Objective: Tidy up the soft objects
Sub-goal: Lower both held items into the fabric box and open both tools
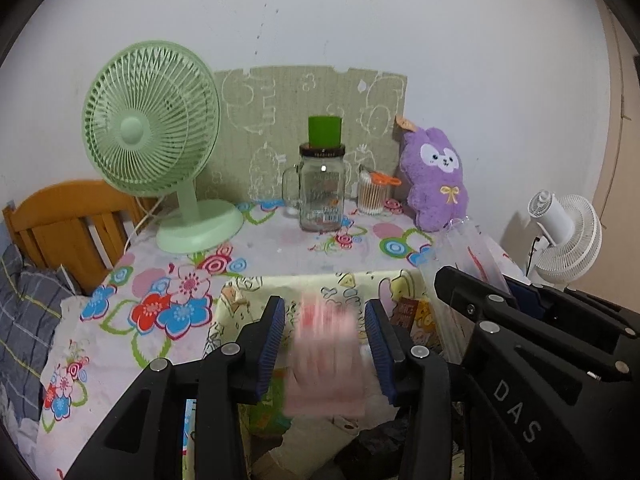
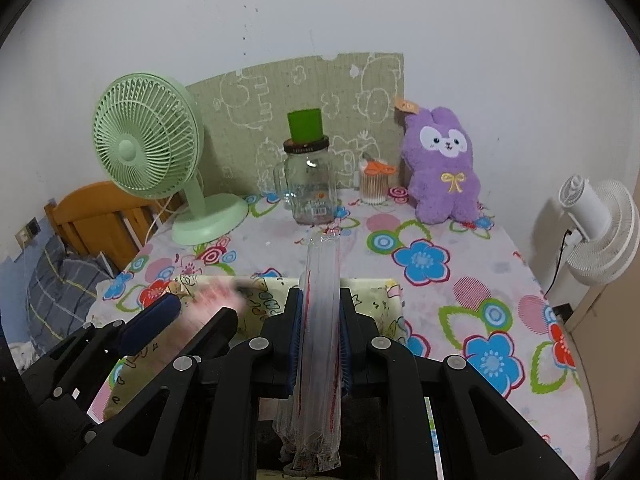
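**Pink soft item loose between the left fingers, clear bag clamped in the right**

Left wrist view: the left gripper (image 1: 325,344) stands wide apart, its blue-padded fingers (image 1: 273,340) flanking a blurred pale pink soft object (image 1: 326,360) with red markings. The pink object lies between the pads without visibly touching either; the blur hides whether it is held. Just beyond the fingertips sits a yellow cartoon-printed fabric bin (image 1: 360,284) on the floral-patterned tablecloth (image 1: 168,292). Further ahead stand a clear glass mason jar with a green cup on its lid (image 1: 322,196) and a small clear container of cotton swabs (image 1: 371,196); ahead to the right sits a purple plush rabbit (image 1: 436,180), ahead to the left a mint green desk fan (image 1: 160,152). The right gripper (image 1: 520,300) enters at the right, carrying a clear plastic bag (image 1: 468,256).

Right wrist view: the right gripper (image 2: 320,336) is pressed closed on the clear plastic bag (image 2: 320,320), a long crinkled strip with red print running forward past the fingertips. The left gripper (image 2: 192,312) shows to the left, the pink soft object (image 2: 218,300) between its fingers over the fabric bin (image 2: 384,292). The purple plush rabbit (image 2: 442,168) sits far ahead, right.
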`<control>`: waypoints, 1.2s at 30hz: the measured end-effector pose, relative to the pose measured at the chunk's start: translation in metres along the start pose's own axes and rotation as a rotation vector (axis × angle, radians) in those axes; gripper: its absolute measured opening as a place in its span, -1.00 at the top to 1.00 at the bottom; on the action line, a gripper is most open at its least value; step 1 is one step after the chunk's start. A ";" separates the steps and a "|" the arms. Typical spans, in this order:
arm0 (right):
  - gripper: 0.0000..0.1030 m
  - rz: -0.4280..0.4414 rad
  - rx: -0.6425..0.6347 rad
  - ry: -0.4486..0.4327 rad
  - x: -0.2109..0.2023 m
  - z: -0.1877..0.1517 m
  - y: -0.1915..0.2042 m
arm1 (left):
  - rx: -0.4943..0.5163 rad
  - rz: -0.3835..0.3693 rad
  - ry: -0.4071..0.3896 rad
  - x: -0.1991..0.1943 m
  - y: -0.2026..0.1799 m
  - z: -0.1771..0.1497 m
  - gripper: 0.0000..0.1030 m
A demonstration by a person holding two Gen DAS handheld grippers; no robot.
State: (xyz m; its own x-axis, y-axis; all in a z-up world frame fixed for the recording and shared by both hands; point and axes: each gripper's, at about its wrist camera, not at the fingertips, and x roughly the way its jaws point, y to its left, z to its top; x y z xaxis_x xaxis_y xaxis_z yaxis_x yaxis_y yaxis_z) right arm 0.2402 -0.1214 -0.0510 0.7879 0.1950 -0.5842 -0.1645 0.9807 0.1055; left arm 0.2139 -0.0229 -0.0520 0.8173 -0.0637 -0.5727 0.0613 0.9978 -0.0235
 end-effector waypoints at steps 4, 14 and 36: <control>0.63 0.002 -0.002 0.007 0.005 -0.001 0.001 | 0.001 0.024 0.013 0.000 0.005 -0.001 -0.21; 0.63 0.030 -0.029 0.018 0.016 0.000 0.009 | 0.085 0.032 0.030 -0.009 -0.003 -0.003 -0.64; -0.75 0.067 -0.088 0.030 0.018 -0.002 0.012 | 0.044 0.051 0.080 0.004 0.002 -0.005 -0.70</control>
State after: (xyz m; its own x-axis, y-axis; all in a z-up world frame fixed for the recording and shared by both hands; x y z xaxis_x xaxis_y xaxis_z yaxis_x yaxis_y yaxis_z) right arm 0.2512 -0.1057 -0.0619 0.7553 0.2579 -0.6026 -0.2685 0.9604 0.0745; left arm 0.2145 -0.0207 -0.0588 0.7717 -0.0094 -0.6360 0.0475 0.9980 0.0428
